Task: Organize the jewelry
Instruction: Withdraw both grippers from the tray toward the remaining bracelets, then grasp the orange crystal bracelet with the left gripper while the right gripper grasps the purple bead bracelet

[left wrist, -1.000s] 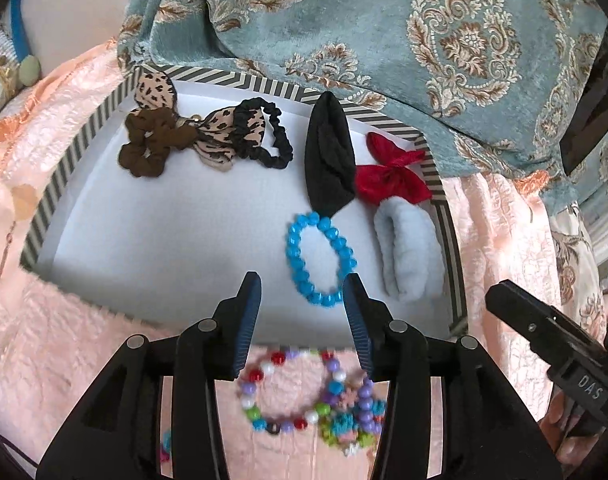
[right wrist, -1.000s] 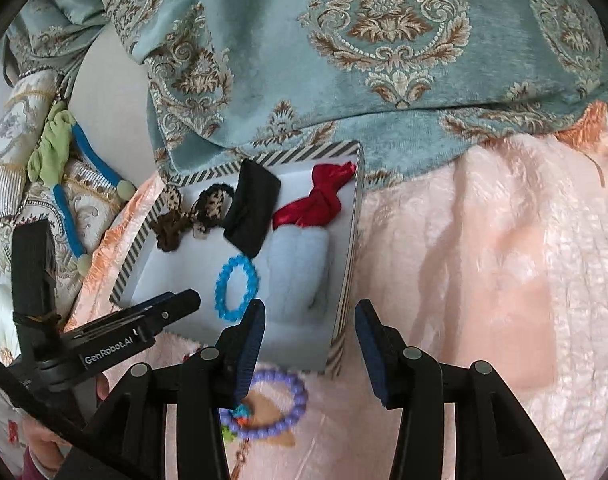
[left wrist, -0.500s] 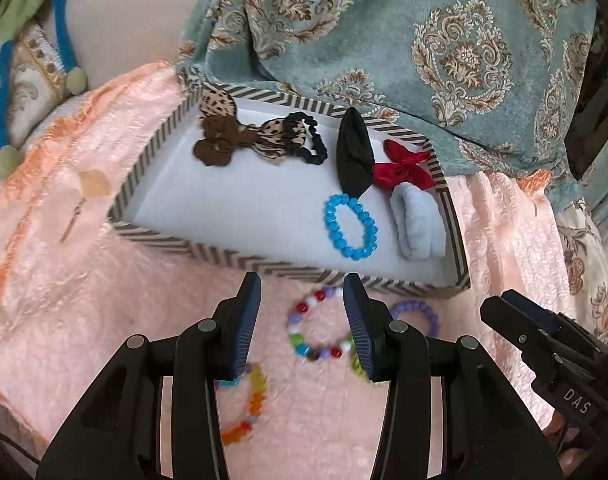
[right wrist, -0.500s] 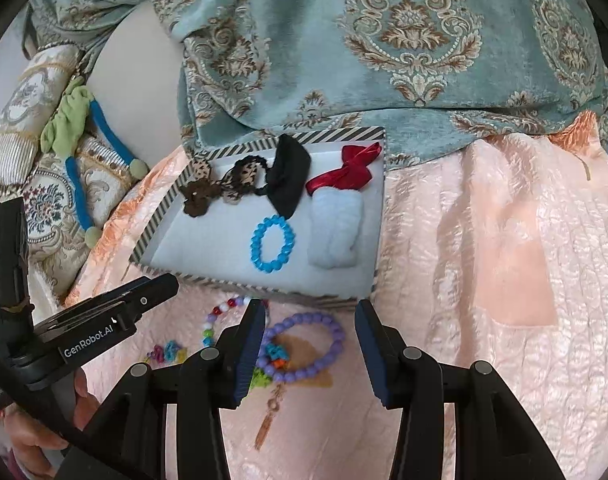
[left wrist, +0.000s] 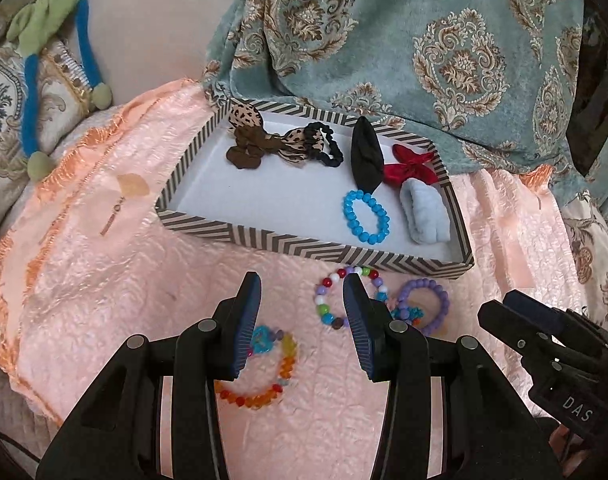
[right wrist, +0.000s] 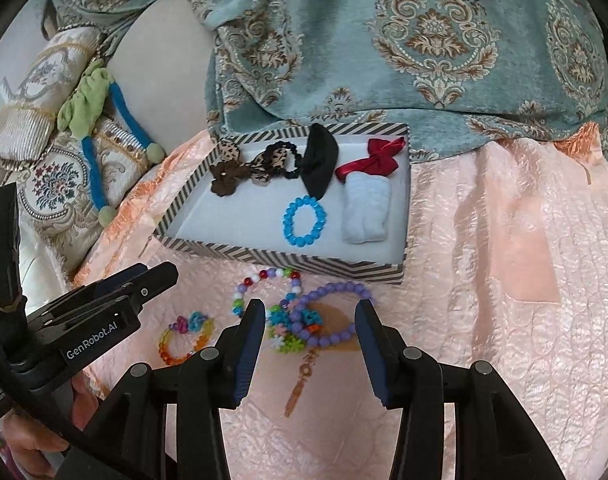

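The jaws of the left gripper (left wrist: pixel 302 294) are held apart and empty, and those of the right gripper (right wrist: pixel 309 320) likewise. Over the past second both have been drawn back from the striped tray (left wrist: pixel 315 246), so that the bracelets lying in front of the tray are now brought into view. Between the right jaws a purple bead bracelet (right wrist: pixel 335 314) is framed; a multicoloured bead bracelet (left wrist: pixel 345 296) lies just in front of the tray, and an orange-and-yellow one (left wrist: pixel 264 376) farther from it. A blue bead bracelet (left wrist: pixel 365 212) is already lodged inside the tray. A next pickup is judged to be in preparation.
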Action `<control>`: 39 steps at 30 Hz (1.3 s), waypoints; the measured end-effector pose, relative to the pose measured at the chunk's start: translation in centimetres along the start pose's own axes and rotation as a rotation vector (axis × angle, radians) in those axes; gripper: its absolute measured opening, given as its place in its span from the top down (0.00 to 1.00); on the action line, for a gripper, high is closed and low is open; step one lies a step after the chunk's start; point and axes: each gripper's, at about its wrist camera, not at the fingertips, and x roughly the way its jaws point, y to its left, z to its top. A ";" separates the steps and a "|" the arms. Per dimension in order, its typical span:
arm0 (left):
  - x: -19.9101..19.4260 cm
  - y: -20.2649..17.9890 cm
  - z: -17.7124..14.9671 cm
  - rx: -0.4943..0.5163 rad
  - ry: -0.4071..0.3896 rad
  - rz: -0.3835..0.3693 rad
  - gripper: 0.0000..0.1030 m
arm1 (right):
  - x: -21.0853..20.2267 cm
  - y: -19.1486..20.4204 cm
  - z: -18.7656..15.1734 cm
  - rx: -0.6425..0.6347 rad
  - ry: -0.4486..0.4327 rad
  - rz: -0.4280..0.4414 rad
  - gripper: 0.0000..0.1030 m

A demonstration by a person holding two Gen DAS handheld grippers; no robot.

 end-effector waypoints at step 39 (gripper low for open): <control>4.5 7.2 -4.5 -0.102 0.253 -0.016 0.46 | 7.3 -4.5 -0.2 -0.019 0.091 -0.120 0.57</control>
